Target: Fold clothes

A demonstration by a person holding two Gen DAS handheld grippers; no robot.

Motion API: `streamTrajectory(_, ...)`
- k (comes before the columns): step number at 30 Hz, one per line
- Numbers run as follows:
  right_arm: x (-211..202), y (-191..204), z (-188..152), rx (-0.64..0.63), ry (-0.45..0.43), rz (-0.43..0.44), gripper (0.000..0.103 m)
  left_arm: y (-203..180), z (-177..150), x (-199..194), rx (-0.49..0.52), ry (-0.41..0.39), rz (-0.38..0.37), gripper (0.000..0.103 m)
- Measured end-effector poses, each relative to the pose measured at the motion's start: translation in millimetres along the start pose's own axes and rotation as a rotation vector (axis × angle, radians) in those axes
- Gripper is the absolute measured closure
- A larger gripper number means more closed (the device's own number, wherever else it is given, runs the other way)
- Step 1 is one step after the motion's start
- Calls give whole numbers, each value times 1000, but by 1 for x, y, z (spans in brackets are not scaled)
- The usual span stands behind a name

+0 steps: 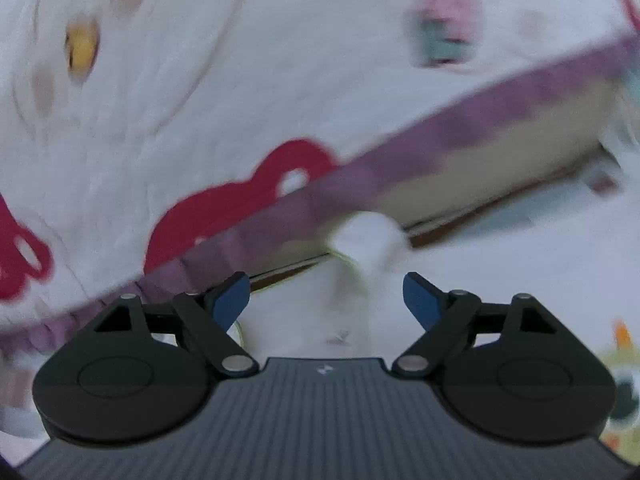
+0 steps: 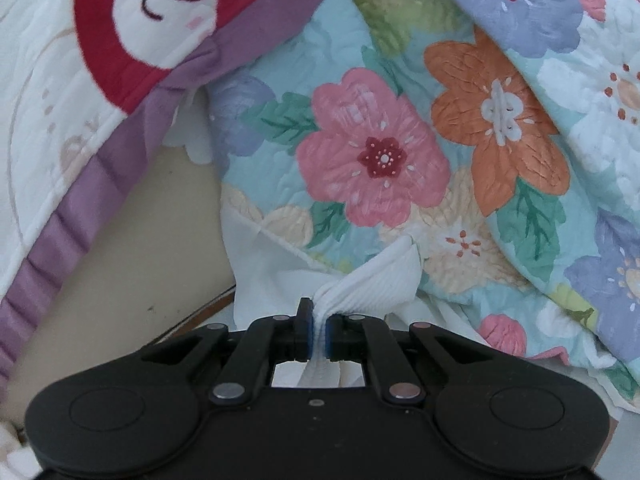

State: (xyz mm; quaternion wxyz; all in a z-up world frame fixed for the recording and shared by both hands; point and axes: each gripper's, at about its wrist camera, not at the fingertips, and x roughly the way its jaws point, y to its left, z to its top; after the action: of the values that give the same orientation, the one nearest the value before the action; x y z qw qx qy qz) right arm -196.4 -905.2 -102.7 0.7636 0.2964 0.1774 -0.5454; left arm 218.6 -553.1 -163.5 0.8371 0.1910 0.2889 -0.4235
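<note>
A white ribbed garment (image 2: 380, 276) bunches up just ahead of my right gripper (image 2: 319, 326), which is shut on a pinched fold of it. More of the same cloth hangs below the pads. In the blurred left wrist view, white cloth (image 1: 366, 240) rises in a lump ahead of my left gripper (image 1: 326, 300). That gripper stands open, its blue pads (image 1: 230, 300) wide apart and pressing on nothing. White fabric lies under and beyond the gap.
A white quilt with red bear prints (image 2: 132, 32) and a purple ruffled border (image 2: 80, 208) lies to the left. A floral quilt (image 2: 380, 152) covers the right side. Between them shows a beige surface (image 2: 132, 240) with a dark wooden edge (image 1: 500, 200).
</note>
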Motion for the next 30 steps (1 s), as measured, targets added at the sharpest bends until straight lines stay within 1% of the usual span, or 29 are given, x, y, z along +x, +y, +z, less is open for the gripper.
streamTrajectory(1,0,0,-1,2,1,1,95,11,6,17,-50,62,-53,19)
streamTrajectory(3,-1,-1,-2,3,3,1,95,19,12,49,-73,188,-127,19)
streamTrajectory(4,-1,-2,-2,0,4,2,95,21,11,59,-79,221,-137,20)
streamTrajectory(5,-1,-2,-3,-3,4,2,95,23,10,67,-85,244,-139,24)
streamTrajectory(6,-1,-2,-3,-5,3,2,95,26,9,68,-84,221,-141,38)
streamTrajectory(7,0,-2,-4,-7,2,1,95,29,8,66,-87,191,-161,70)
streamTrajectory(8,0,-3,-5,-7,1,1,95,35,9,66,-116,188,-192,87)
streamTrajectory(9,-1,-4,-5,-4,-4,-2,95,45,10,63,-188,175,-203,96)
streamTrajectory(11,-3,-8,-5,10,-26,-9,95,65,10,56,-337,134,-197,96)
streamTrajectory(13,-7,-14,-5,39,-54,-21,95,81,4,51,-456,95,-177,96)
streamTrajectory(14,-8,-17,-4,43,-57,-32,96,83,1,53,-470,106,-181,96)
streamTrajectory(15,-8,-19,-4,40,-54,-43,96,83,-2,56,-469,127,-189,96)
streamTrajectory(17,-9,-20,-5,22,-50,-55,96,79,-6,58,-428,145,-177,96)
streamTrajectory(19,-9,-20,-6,3,-49,-65,97,78,-9,51,-405,104,-167,96)
streamTrajectory(22,-10,-20,-6,13,-62,-93,98,82,-7,37,-424,64,-182,99)
streamTrajectory(25,-15,-20,-5,29,-104,-79,98,84,-8,1,-451,-58,-179,99)
streamTrajectory(27,-19,-20,-6,18,-129,-64,98,79,-17,-18,-464,-111,-150,99)
streamTrajectory(29,-16,-22,-7,-6,-110,-90,98,71,-26,-10,-459,-57,-94,97)
streamTrajectory(30,-14,-23,-8,-12,-97,-104,98,68,-31,1,-450,16,-90,94)
